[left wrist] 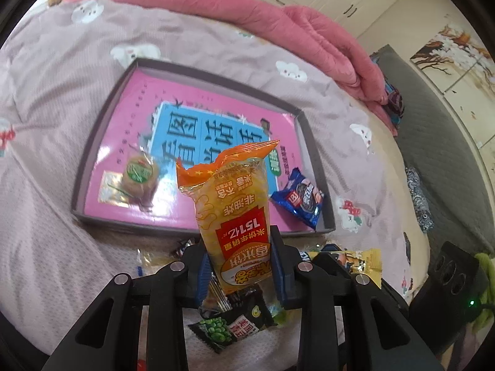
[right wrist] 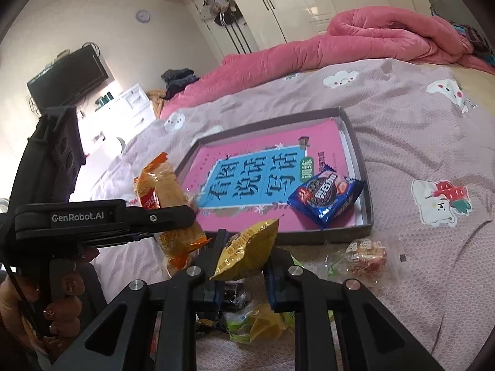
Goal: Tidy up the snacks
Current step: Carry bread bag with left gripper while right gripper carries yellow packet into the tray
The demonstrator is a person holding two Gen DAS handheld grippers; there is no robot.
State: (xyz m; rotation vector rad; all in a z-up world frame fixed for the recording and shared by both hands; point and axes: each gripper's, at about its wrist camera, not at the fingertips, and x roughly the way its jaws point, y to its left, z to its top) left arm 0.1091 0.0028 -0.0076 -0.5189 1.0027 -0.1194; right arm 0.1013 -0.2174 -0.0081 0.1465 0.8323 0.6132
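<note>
Left wrist view: left gripper (left wrist: 239, 258) at lower centre, black linkage arms fanning toward the bottom edge, blue-padded fingers (left wrist: 280, 266) pointing up the frame and tilted down toward the bed. Clamped on the lower end of a tall orange-and-yellow rice cracker packet (left wrist: 230, 213), standing upright between the pads, crimped top reaching the middle of the frame. Behind it, a shallow grey cardboard box lid (left wrist: 312, 142) lined with a pink-and-blue book cover, lying flat on the mauve cloud-print bedsheet (left wrist: 62, 99). Inside the lid: a round biscuit in clear wrap (left wrist: 139, 174) at its left, a blue sandwich-cookie packet (left wrist: 298, 199) at its right corner. Below the fingers, a black-and-green pea snack packet (left wrist: 232, 329) loose on the sheet. Rumpled pink quilt (left wrist: 309, 31) across the top.

Right wrist view: right gripper (right wrist: 244, 266) at lower centre, aimed up the frame toward the lid, jaws pinched tight on a crinkled yellow foil snack packet (right wrist: 250, 247), lifted clear of the loose wrappers (right wrist: 253, 321) underneath. At left, the other gripper seen side-on, level across the frame, gripped from below by a hand (right wrist: 58, 303) with fingers curled round the handle; the orange packet (right wrist: 164, 191) held tilted in its tip, just left of the grey lid (right wrist: 366, 198). Blue cookie packet (right wrist: 324, 198) in the lid's near right corner. Clear-wrapped red-and-orange sweet (right wrist: 365, 258) on the sheet just below the lid's edge
</note>
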